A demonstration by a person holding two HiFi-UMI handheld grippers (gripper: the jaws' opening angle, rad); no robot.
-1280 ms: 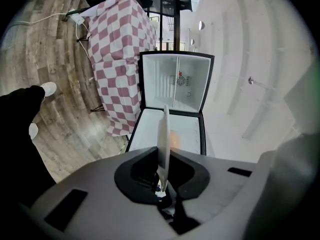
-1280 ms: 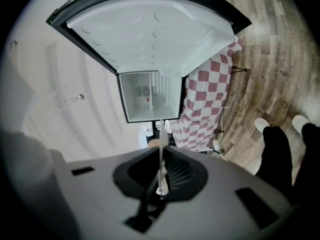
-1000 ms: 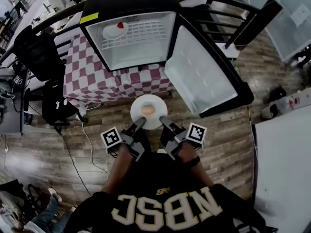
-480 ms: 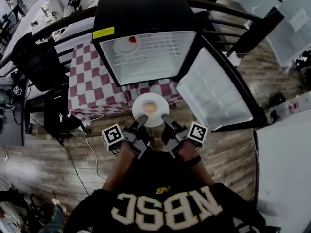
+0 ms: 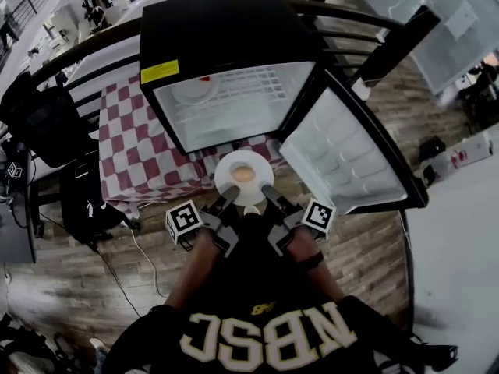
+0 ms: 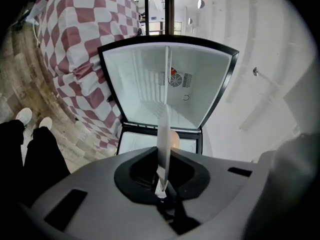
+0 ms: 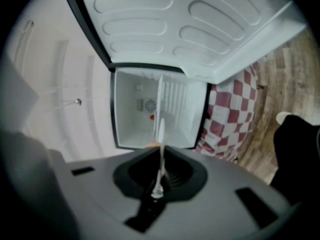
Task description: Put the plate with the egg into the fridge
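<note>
Currently, the load is carried by both tools in front of the person. The left gripper [image 5: 231, 195] has its fingers pinched on the rim of the plate [image 5: 228, 167] at about 7 o'clock. The right gripper [image 5: 268, 192] pinches the same rim at about 5 o'clock. Each gripper view shows the thin white rim edge-on, clamped between closed fingers. Two grips on the near rim keep the plate level, which is presumably why the egg [image 5: 243, 174] rests at its centre. The plate is held in the air, just short of the fridge [image 5: 226, 29] opening and in front of the checked-cloth counter [image 5: 125, 142]; it is not yet inside. The fridge door [image 5: 339, 154] stands swung out toward 4 o'clock, leaving the approach free. On the wire shelf [image 5: 249, 92], a second plate [image 5: 195, 89] occupies the 10 o'clock corner, so the free area lies toward 2 o'clock.
</note>
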